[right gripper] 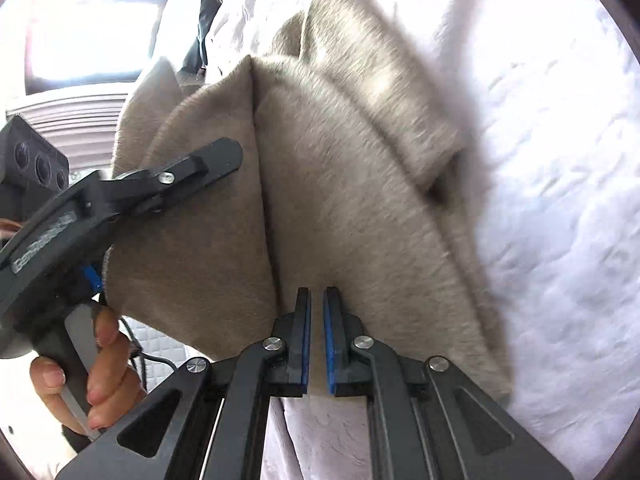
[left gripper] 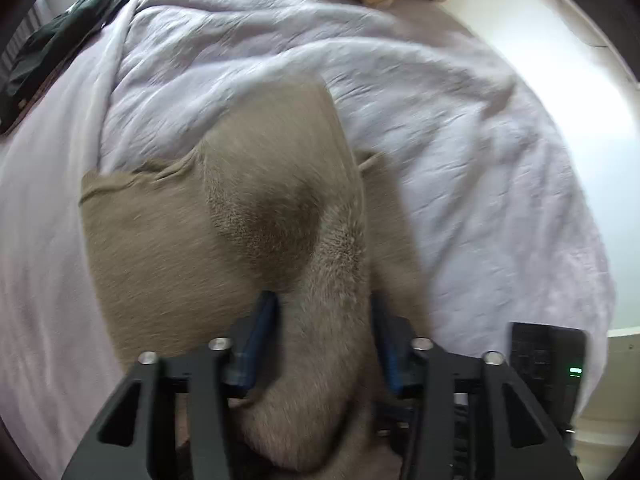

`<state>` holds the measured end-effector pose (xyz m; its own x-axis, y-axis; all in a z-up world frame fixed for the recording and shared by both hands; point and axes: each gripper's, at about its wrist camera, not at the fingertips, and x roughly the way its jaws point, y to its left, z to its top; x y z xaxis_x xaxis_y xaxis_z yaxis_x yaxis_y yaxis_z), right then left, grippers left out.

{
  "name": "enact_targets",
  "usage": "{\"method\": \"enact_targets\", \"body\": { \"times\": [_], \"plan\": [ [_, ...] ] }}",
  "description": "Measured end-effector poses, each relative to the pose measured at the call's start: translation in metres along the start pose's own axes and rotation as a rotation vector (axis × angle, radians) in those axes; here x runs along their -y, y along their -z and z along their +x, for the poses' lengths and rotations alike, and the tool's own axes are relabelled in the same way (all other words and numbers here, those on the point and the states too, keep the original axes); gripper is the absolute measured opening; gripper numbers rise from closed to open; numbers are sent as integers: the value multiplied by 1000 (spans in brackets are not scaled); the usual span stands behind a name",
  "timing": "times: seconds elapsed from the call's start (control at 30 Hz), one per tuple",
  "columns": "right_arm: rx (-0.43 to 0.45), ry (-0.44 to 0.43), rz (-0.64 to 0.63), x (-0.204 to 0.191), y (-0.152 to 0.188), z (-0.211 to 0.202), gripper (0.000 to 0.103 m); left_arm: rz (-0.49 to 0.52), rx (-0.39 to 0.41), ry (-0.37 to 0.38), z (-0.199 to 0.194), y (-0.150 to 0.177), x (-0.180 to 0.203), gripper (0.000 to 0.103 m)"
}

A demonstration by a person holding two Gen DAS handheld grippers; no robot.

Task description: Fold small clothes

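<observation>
Pale quilt (left gripper: 460, 128) lay under the taupe garment (left gripper: 160, 240); left gripper (left gripper: 324, 304) half-wide around a fold, apparently loose; right gripper (right gripper: 317, 296) pinched its near edge.

Knit garment (left gripper: 168, 248) on the bedspread (left gripper: 440, 120), dark clothes (left gripper: 60, 36) at its far-left edge

Motion blur smears the taupe knit garment (left gripper: 168, 240) ahead of the left gripper (left gripper: 326, 308), so it is unclear whether the pads press the fold between its jaws. Past the right gripper (right gripper: 318, 300), whose tips hide any pinched cloth, the left gripper's fingertips are buried behind fabric.
</observation>
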<state>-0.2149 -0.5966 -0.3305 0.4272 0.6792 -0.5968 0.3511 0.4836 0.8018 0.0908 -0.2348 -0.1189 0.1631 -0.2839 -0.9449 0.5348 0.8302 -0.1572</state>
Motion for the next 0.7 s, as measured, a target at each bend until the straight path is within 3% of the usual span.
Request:
{"method": "enact_targets", "body": {
  "times": [0.13, 0.27, 0.3, 0.33, 0.37, 0.43, 0.47, 0.5, 0.53, 0.6, 0.7],
  "plan": [
    [-8, -38, 40, 8, -13, 1, 8, 97, 48, -9, -15, 1, 28, 52],
    [35, -99, 89, 27, -22, -28, 8, 16, 148, 50, -46, 9, 5, 52],
    [51, -133, 120, 33, -27, -35, 8, -15, 168, 47, -52, 12, -5, 63],
    [59, -179, 152, 41, -29, -41, 9, -50, 186, 32, -58, 14, -17, 83],
    [66, -213, 179, 44, -30, -43, 11, -105, 232, 1, -66, 20, -35, 87],
    [86, -289, 240, 56, -36, -47, 19, -167, 265, -42, -73, 27, -63, 87],
    [93, -323, 265, 62, -39, -49, 36, -193, 243, -64, -71, 29, -76, 87],
    [100, -367, 286, 67, -42, -50, 64, -214, 226, -80, -68, 30, -86, 87],
    [103, -403, 298, 67, -44, -51, 69, -243, 213, -99, -65, 33, -97, 87],
    [80, -417, 301, 64, -50, -54, 70, -297, 198, -121, -60, 41, -118, 87],
    [12, -349, 228, 44, -65, -43, 70, -338, 178, -149, -52, 53, -135, 87]
  ]
}}
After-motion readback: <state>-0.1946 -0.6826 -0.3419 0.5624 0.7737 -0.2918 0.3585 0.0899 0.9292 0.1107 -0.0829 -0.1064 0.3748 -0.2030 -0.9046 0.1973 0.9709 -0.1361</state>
